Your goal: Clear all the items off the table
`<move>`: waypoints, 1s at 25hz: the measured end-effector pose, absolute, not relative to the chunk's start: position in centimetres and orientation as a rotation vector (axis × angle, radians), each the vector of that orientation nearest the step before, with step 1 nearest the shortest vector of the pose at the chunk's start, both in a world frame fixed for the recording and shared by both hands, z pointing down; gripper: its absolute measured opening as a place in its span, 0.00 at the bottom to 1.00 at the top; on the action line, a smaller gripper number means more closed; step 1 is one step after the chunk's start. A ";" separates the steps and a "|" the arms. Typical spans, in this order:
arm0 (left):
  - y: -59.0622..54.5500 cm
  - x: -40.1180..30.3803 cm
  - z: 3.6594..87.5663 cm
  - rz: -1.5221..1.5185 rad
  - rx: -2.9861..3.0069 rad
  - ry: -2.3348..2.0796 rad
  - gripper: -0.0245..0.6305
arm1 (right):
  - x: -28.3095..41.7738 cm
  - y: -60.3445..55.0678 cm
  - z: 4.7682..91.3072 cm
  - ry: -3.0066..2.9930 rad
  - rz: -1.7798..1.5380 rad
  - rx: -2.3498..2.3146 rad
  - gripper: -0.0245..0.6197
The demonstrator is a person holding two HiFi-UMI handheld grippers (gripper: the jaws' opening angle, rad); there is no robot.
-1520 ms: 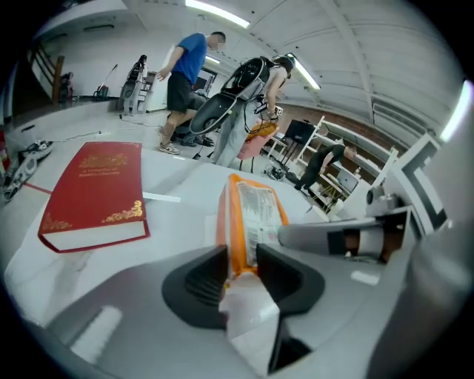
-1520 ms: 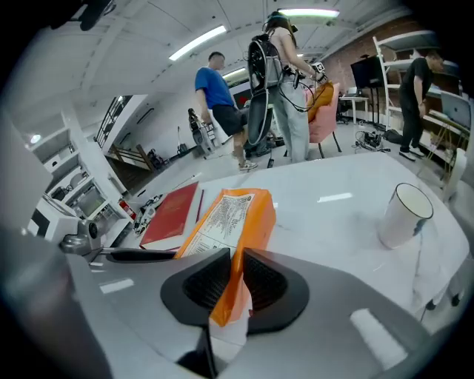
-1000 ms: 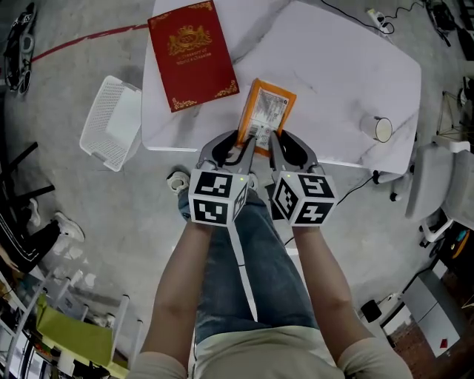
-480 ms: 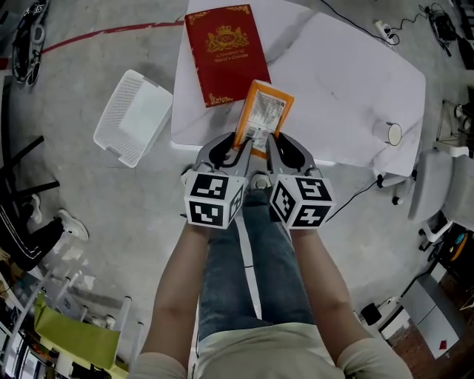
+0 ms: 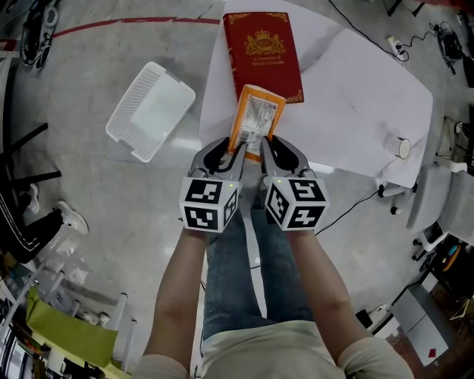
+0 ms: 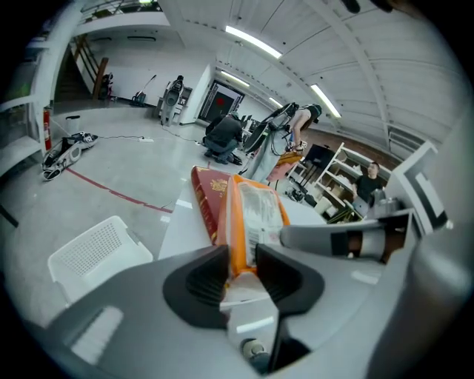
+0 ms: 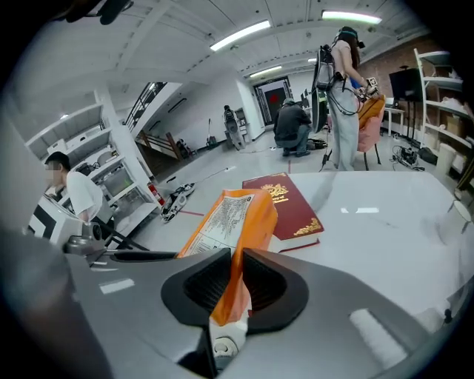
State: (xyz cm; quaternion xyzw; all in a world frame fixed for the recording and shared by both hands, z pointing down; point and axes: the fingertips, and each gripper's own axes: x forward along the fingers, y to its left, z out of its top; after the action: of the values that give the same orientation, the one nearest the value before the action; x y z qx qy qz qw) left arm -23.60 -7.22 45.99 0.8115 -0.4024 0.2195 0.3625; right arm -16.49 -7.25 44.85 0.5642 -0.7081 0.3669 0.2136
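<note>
The white bench (image 5: 355,96) has a slanted near-left edge, and the orange packet (image 5: 255,118) hangs across it, near end out over the grey floor (image 5: 89,66). To the left the floor is open apart from a white perforated basket (image 5: 150,109), which lies well clear of the bench, and a red line (image 5: 133,22) farther off. The right half of the bench is bare except for a small white cylinder (image 5: 404,147) near its right edge. The left gripper (image 5: 238,150) and right gripper (image 5: 263,146) sit side by side. The left's fingers (image 6: 206,277) are closed on the packet's near end, and the right's fingers (image 7: 268,285) pinch the same end, almost together. The packet's white label carries a barcode and fine print too small to read. The red book (image 5: 264,53) lies flat just beyond it, with a gold crest and gold lettering that cannot be made out. The packet's long axis runs near to far, its far end leaning slightly right toward the book's near edge.
</note>
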 end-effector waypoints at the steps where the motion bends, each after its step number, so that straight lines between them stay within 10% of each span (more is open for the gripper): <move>1: -7.4 -24.5 46.0 0.563 2.082 -1.047 0.22 | -17.4 -7.5 44.9 -1.972 1.017 1.552 0.11; 25: -10.0 -42.0 49.8 0.486 1.877 -1.286 0.22 | -35.1 -11.9 49.3 -2.071 0.965 1.238 0.11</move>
State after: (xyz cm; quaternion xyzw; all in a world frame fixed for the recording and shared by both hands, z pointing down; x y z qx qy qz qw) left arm -41.98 -9.96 49.79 0.7407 -0.5073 0.1919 0.3965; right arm -35.07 -11.90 49.27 0.4588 -0.7678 0.3579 0.2682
